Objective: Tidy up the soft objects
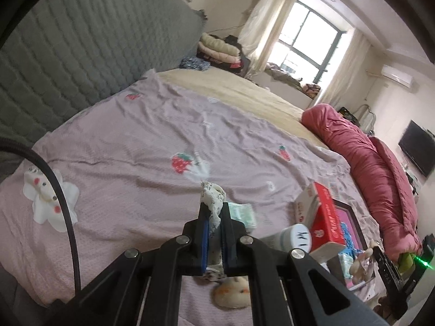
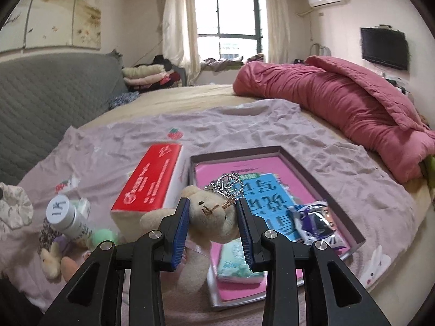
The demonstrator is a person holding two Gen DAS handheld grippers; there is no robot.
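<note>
My left gripper is shut on a cream floral scrunchie, held up above the pink strawberry-print sheet; the scrunchie also shows at the left edge of the right wrist view. My right gripper is shut on the head of a beige teddy bear that wears a small silver tiara, and its body hangs below the jaws. Small plush toys and a mint pompom lie low at the left. A round plush piece shows under the left gripper.
A red and white tissue box lies beside a shallow tray that holds a pink book and a snack packet. A white bottle stands left of the box. A rolled pink quilt lies along the right, and a grey padded headboard stands behind.
</note>
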